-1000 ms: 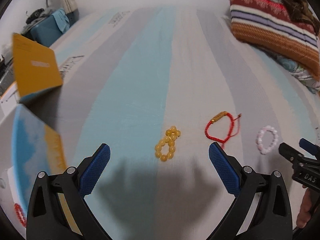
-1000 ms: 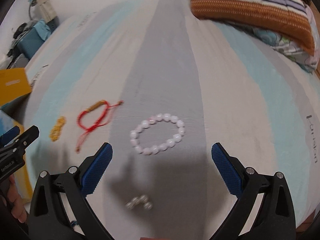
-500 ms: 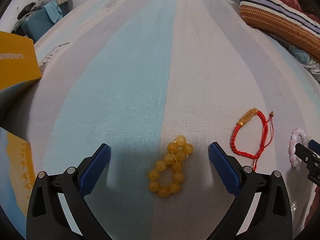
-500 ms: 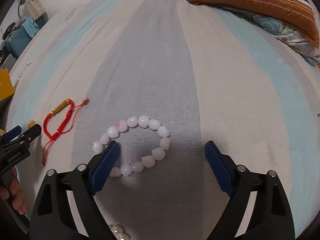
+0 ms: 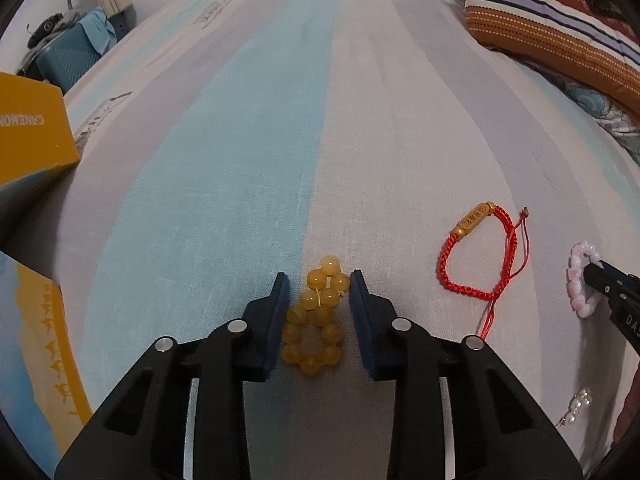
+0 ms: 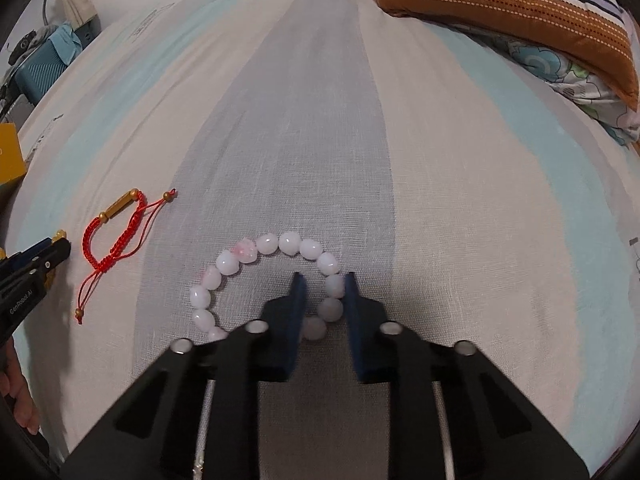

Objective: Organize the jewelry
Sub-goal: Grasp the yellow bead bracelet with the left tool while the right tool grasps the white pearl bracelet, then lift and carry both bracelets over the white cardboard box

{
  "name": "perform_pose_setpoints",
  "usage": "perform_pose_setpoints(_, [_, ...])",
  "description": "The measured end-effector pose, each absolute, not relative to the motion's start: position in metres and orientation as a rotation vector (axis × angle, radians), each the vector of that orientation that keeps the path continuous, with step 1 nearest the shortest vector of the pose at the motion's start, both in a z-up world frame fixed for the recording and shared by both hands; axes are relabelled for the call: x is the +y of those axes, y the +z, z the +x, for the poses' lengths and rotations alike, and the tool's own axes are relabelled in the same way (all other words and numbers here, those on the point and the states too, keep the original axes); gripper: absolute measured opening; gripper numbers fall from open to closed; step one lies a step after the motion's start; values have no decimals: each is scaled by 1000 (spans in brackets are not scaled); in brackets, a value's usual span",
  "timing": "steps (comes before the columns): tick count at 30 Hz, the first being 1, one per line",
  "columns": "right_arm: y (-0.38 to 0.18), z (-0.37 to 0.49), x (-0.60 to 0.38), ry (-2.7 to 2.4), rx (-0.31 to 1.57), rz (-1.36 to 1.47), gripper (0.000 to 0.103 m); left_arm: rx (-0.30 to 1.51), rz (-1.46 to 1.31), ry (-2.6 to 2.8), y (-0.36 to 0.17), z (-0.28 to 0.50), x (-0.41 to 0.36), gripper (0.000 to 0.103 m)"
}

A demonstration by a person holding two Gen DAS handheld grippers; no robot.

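Amber-yellow beads of a bracelet (image 5: 316, 318) lie bunched on the striped bedsheet (image 5: 248, 168), right on the line where a pale blue stripe meets a cream one, and the left tool (image 5: 318, 284) is down over them with one blue pad on each side; its jaws are closing, the far beads look squeezed between the pad tips, and the nearer loop sits in the gap between the pads. To the right of that, apart from it, a red braided cord bracelet (image 5: 480, 256) with a gold tube bead rests flat, its loose tails trailing toward the camera. Further right the right tool (image 6: 322, 284) is clamped on one side of a pale pink bead bracelet (image 6: 256, 276), a couple of beads pinched between its pads while the rest of the ring lies open on a grey stripe. Near the right edge of the left wrist view a small cluster of pearl-like beads (image 5: 578, 404) lies on the sheet. A yellow box (image 5: 28, 132) stands at the left edge of the bed, and a striped pillow (image 6: 500, 4) sits at the far right.
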State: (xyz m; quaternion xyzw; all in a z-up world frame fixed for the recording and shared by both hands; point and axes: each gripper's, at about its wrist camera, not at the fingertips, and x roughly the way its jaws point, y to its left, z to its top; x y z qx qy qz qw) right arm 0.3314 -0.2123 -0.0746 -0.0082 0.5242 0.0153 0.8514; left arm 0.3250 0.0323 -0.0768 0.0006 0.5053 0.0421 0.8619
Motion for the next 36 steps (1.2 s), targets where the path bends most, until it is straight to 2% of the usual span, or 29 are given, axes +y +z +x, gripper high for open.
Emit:
perform_pose_setpoints(1, [-74,332,-212,31,1102,-16,12,1059,5,89,-76,324,32,13])
perform_pose_setpoints(2, [-74,332,-213,32,1098,-11,11,1057,5,89,-75,323,33,9])
perform_pose_setpoints(36, [-4,294,-196,106,906,26,11,957,-46,55,-20,291,39,9])
